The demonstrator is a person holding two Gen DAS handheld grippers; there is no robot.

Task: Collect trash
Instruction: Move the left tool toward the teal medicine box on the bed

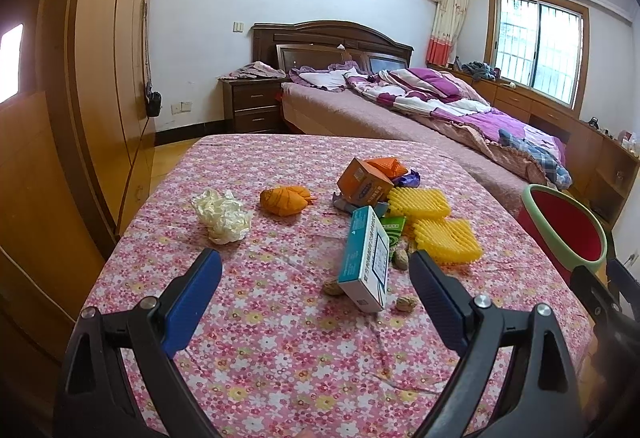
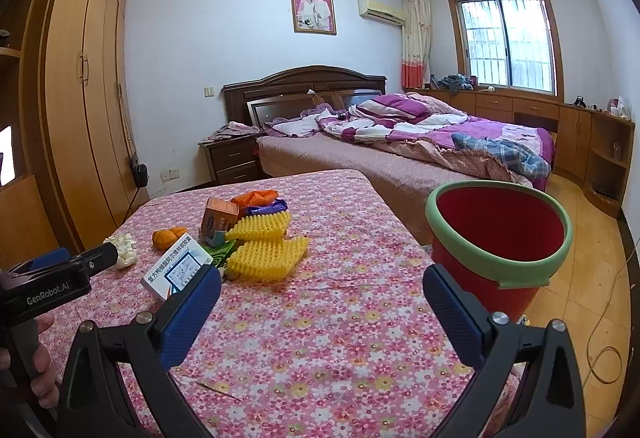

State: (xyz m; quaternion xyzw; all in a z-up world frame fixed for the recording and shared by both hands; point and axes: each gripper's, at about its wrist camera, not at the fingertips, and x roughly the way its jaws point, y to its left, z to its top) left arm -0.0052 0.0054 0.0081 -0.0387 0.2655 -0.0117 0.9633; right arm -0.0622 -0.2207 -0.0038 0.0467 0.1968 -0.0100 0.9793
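Trash lies on a table with a pink floral cloth point(image 1: 280, 338): a crumpled white wad point(image 1: 221, 215), an orange crumpled piece point(image 1: 285, 199), an orange box point(image 1: 363, 182), a teal-and-white carton point(image 1: 365, 258) standing tilted, two yellow foam nets point(image 1: 446, 240) and peanut shells point(image 1: 406, 303). A red bucket with a green rim point(image 2: 498, 238) stands just off the table's right edge. My left gripper point(image 1: 316, 264) is open, short of the carton. My right gripper point(image 2: 322, 284) is open over bare cloth between the yellow nets point(image 2: 266, 254) and the bucket.
A bed with purple bedding point(image 1: 420, 98) stands behind the table, a nightstand point(image 1: 252, 102) beside it. A wooden wardrobe point(image 1: 100, 58) fills the left side. A low cabinet point(image 2: 580, 130) runs under the window. A hand point(image 2: 40, 362) holds the left gripper's handle.
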